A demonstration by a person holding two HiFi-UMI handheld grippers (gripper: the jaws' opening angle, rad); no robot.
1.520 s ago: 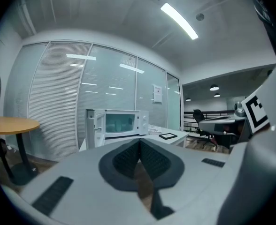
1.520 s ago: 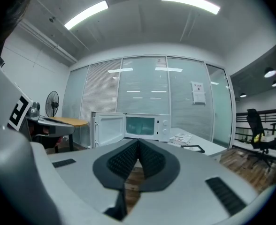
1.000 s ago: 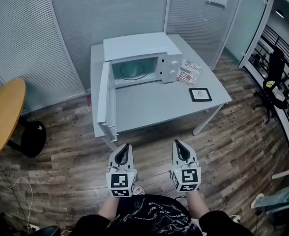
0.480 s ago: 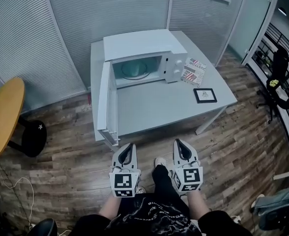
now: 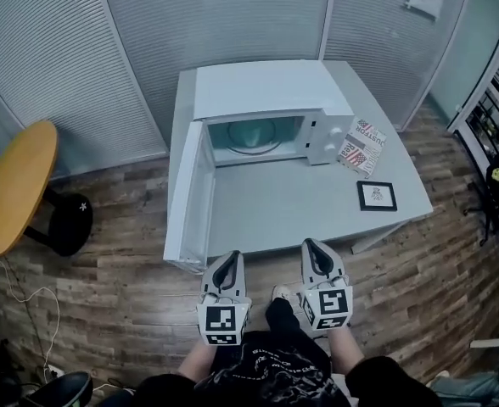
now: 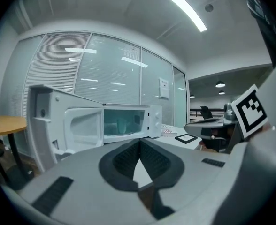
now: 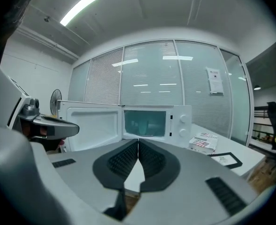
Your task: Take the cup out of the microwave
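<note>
A white microwave stands at the back of a grey table, its door swung wide open to the left. Inside it, a pale teal cup stands on the turntable, and the cup also shows in the right gripper view. In the head view the cavity is dim and the cup is hard to make out. My left gripper and right gripper hover side by side at the table's near edge, both shut and empty, pointing at the microwave and well short of it.
A red and white box and a black-framed picture lie on the table right of the microwave. A round wooden table and black stool stand at the left. Blinds and glass walls run behind.
Both grippers have come forward to the table's near edge, and the microwave looks closer. The jaws stayed shut.
</note>
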